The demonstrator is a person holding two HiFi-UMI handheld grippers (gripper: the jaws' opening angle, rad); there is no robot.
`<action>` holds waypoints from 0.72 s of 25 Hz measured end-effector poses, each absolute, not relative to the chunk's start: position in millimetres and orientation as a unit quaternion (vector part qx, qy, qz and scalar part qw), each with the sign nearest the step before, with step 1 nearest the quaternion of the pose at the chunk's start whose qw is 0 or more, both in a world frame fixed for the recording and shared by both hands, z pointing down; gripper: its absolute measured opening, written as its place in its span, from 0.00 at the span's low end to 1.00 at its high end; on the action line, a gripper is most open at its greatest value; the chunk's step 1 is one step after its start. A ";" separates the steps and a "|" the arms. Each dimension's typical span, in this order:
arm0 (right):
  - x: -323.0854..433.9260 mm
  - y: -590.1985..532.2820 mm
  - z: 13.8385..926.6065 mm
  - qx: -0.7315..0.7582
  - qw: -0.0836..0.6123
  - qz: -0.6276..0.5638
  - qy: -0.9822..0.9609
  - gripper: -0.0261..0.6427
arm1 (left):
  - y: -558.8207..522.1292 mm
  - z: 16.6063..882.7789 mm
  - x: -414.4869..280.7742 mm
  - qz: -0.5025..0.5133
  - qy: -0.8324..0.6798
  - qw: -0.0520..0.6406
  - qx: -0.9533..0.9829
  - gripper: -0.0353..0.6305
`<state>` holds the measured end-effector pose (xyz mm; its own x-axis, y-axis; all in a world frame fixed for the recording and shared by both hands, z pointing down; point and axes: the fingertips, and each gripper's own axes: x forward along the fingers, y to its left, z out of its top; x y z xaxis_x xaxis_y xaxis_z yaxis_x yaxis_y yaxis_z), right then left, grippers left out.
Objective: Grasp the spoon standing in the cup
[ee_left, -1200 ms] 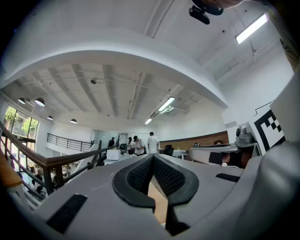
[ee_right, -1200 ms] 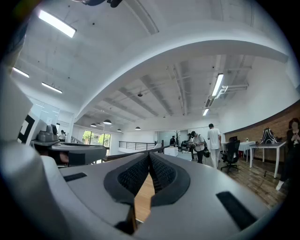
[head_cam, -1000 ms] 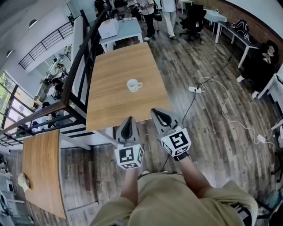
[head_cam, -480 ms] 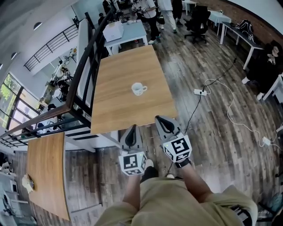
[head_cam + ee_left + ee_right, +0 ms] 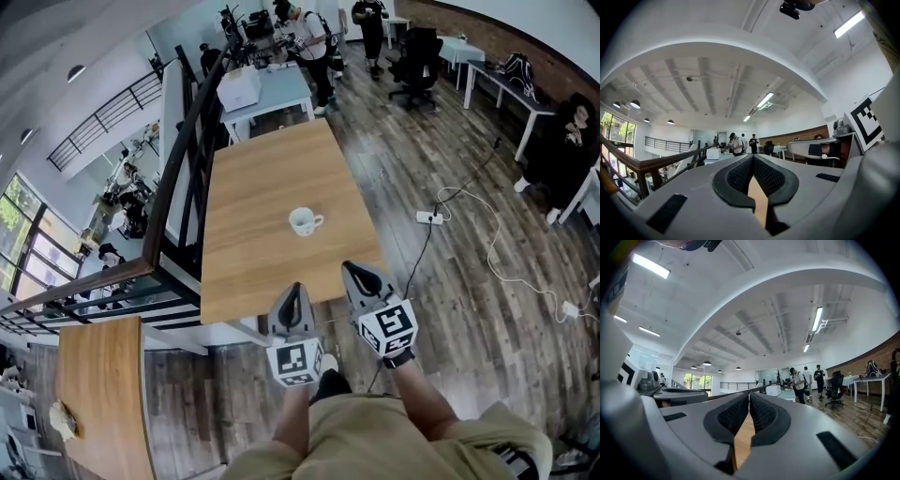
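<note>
A white cup [image 5: 304,221] with its handle to the right stands near the middle of a wooden table [image 5: 253,169]. It is too small in the head view to make out a spoon in it. Both grippers hang side by side just short of the table's near edge, well away from the cup. The left gripper [image 5: 294,292] is shut and empty, its pads [image 5: 740,176] meeting at the tip. The right gripper [image 5: 354,270] is also shut with nothing between its pads [image 5: 761,412]. In both gripper views only a sliver of tabletop shows between the jaws.
A dark railing [image 5: 178,169] runs along the table's left side. A second wooden table [image 5: 98,394] stands at the lower left. A power strip [image 5: 429,217] and cables lie on the floor to the right. People [image 5: 309,28] and desks stand at the back.
The person has stepped toward the table; the cup and table edge sit lower and nearer in the head view. Both grippers stay shut and side by side.
</note>
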<state>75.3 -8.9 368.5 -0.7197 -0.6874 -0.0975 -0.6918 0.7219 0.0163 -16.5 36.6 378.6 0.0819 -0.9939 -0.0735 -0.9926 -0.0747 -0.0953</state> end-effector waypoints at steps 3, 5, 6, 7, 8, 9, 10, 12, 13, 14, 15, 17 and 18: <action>45.2 -35.2 362.3 -0.367 0.036 0.037 0.929 0.06 | 3.4 370.2 -42.6 0.002 0.677 0.067 -0.733 0.06; 23.3 -55.2 356.9 -0.364 0.033 0.047 0.930 0.06 | -20.3 363.9 -59.9 0.010 0.676 0.072 -0.733 0.06; 12.0 -64.9 354.6 -0.363 0.032 0.051 0.930 0.06 | -31.7 362.3 -68.9 0.015 0.675 0.071 -0.734 0.06; 1.2 -73.7 353.1 -0.363 0.031 0.053 0.930 0.06 | -42.5 362.1 -77.8 0.018 0.674 0.068 -0.735 0.06; -9.2 -81.9 353.0 -0.363 0.029 0.054 0.930 0.06 | -52.4 362.7 -86.5 0.020 0.672 0.065 -0.737 0.06; -19.1 -89.9 354.2 -0.365 0.028 0.054 0.929 0.06 | -61.8 363.9 -95.2 0.022 0.670 0.063 -0.739 0.06; -28.6 -98.2 356.4 -0.366 0.025 0.054 0.929 0.06 | -71.1 365.4 -104.2 0.023 0.668 0.062 -0.741 0.06; -46.6 -116.0 362.9 -0.371 0.020 0.054 0.927 0.06 | -90.1 369.7 -123.0 0.024 0.665 0.060 -0.744 0.06; -54.5 -125.2 366.8 -0.374 0.017 0.054 0.926 0.06 | -99.5 372.3 -132.5 0.024 0.664 0.059 -0.745 0.06; -61.4 -133.6 371.0 -0.378 0.015 0.053 0.924 0.06 | -108.3 375.2 -141.5 0.025 0.663 0.059 -0.746 0.06; -67.3 -140.5 375.5 -0.383 0.013 0.050 0.922 0.06 | -115.7 378.7 -149.8 0.025 0.661 0.057 -0.748 0.06; -78.0 -149.7 386.8 -0.391 0.006 0.042 0.919 0.06 | -126.9 390.1 -163.8 0.024 0.657 0.045 -0.752 0.06; -83.3 -153.3 392.9 -0.393 0.000 0.038 0.919 0.06 | -131.9 396.8 -169.6 0.023 0.656 0.035 -0.754 0.06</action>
